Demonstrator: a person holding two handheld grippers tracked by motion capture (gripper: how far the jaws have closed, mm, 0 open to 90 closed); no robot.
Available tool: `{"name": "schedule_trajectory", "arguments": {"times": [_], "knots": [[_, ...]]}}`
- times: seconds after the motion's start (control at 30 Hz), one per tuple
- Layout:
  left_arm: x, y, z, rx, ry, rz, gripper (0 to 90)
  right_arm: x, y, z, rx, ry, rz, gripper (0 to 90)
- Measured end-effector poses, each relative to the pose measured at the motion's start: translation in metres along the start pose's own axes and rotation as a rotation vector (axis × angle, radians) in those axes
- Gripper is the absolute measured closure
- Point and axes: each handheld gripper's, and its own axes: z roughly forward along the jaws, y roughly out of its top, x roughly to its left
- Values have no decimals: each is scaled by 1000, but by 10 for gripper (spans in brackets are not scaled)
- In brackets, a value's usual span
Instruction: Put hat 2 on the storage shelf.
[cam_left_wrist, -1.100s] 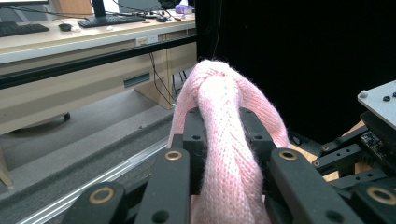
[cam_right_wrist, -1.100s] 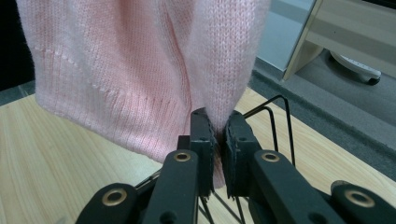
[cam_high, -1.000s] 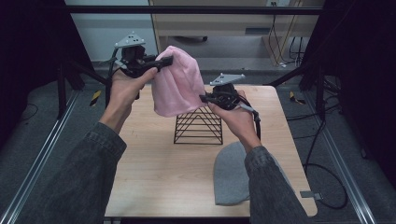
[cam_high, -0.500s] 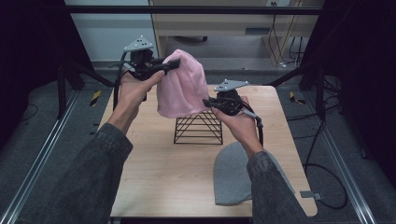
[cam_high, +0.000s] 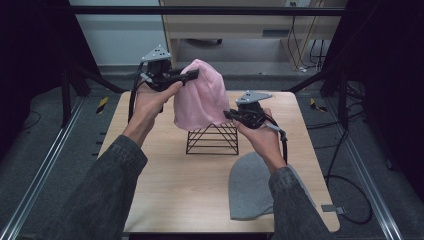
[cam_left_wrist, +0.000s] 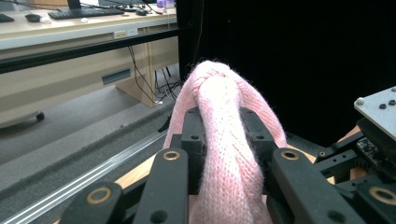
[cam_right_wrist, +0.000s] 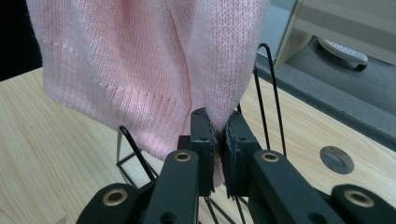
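A pink knitted hat (cam_high: 200, 97) hangs in the air over a black wire rack (cam_high: 212, 140) standing mid-table. My left gripper (cam_high: 192, 75) is shut on the hat's upper left part; in the left gripper view a thick fold of pink knit (cam_left_wrist: 224, 154) is bunched between the jaws. At the hat's lower right edge, my right gripper (cam_high: 229, 115) is shut on the hem, and in the right gripper view the pads pinch the ribbed hem (cam_right_wrist: 215, 140) just above the rack's wires (cam_right_wrist: 268, 93). The hat's bottom edge hangs close above the rack's peak.
A grey knitted hat (cam_high: 250, 187) lies flat on the wooden table (cam_high: 165, 175) at the front right, under my right forearm. Black frame bars and a curtain surround the table. Cables trail on the floor to the right.
Both grippers have come down a little and moved right with the pink hat, which now hangs lower, closer over the wire rack. Both grips are unchanged.
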Motion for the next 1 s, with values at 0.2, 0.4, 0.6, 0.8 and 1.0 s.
{"name": "schedule_trajectory", "arguments": {"times": [0.2,0.4,0.6,0.8,1.0], "knots": [[-7,-2,3,10,-14,14,744,-2,-9,-4,1,-10,14,842],[-13,-5,12,34,-18,40,737,-7,-19,-9,4,-28,22,844],[-13,-11,22,69,-18,59,731,-12,-30,-9,25,-36,29,844],[-13,-19,28,68,-23,61,730,-13,-36,-9,46,-46,20,844],[-11,-32,29,77,-28,56,728,-14,-43,-6,65,-55,23,843]]}}
